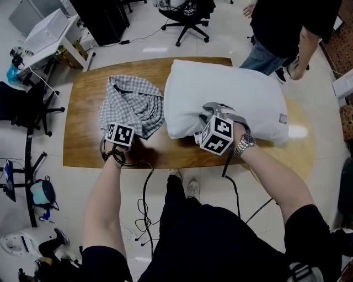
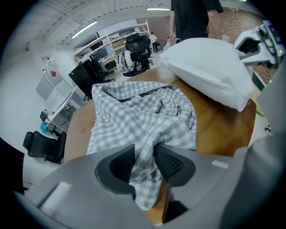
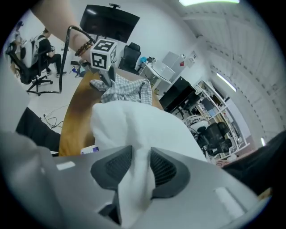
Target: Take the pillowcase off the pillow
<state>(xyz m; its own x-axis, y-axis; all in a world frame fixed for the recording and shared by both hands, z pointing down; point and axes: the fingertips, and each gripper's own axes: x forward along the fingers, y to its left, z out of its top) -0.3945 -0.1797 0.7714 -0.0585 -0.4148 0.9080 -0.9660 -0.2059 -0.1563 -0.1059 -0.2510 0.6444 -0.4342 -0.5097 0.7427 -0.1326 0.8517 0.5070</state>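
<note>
I am clamping the pillowcase (image 2: 138, 112) in my left gripper (image 2: 144, 155) and the bare pillow (image 3: 134, 123) in my right gripper (image 3: 140, 163); stripping is looking finished.

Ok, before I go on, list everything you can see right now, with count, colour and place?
table: one, brown wood, under the bedding
pillowcase: one, grey-and-white check, crumpled on the table's left part, off the pillow
pillow: one, white, bare, on the table's right part
office chair: one, black, on the floor beyond the far edge
bystander: one, dark top, standing past the far right corner
left gripper: one, grey, shut on the pillowcase
right gripper: one, grey, shut on a fold of the pillow
</note>
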